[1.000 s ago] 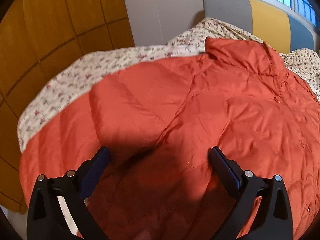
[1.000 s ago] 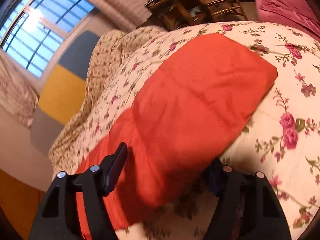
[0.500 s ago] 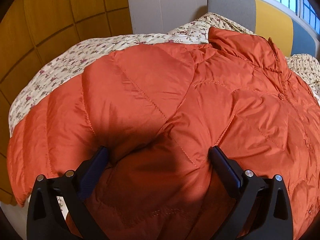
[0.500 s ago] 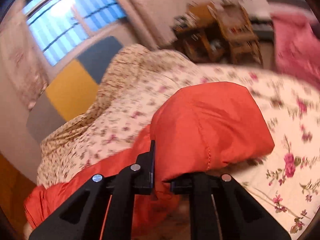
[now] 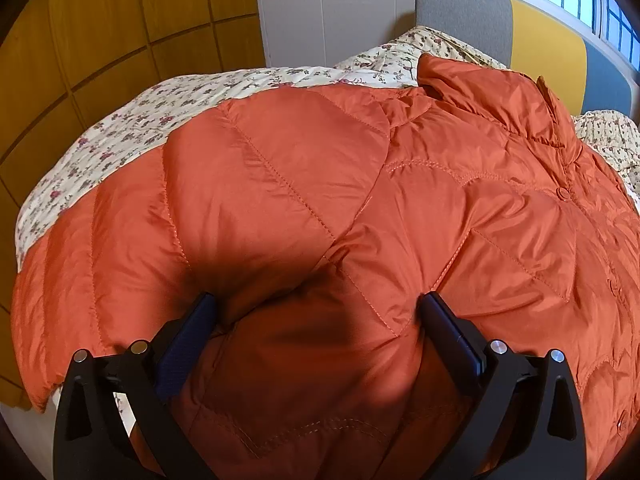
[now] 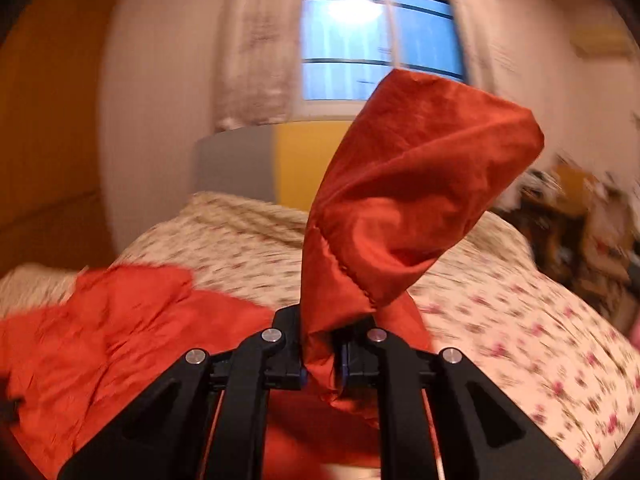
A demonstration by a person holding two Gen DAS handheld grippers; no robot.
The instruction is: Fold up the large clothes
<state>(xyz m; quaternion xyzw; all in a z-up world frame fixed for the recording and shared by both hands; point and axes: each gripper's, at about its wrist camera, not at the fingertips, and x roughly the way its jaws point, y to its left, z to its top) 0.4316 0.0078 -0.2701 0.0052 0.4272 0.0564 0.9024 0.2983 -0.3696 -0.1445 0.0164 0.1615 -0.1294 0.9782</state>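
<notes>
An orange quilted puffer jacket lies spread on a floral bedspread, collar toward the headboard. My left gripper is open, its fingers pressed down into the jacket's padding near the sleeve seam. My right gripper is shut on the jacket's sleeve, whose cuff end stands up above the jaws. The jacket's body lies lower left in the right wrist view, which is blurred.
A grey, yellow and blue padded headboard stands at the bed's far end below a window. Wooden wall panels line the left side. Cluttered furniture stands beyond the bed's right edge.
My right gripper closed on the sleeve and lifted it off the bed, swinging toward the headboard. My left gripper pushed slightly farther onto the jacket and stayed open.
</notes>
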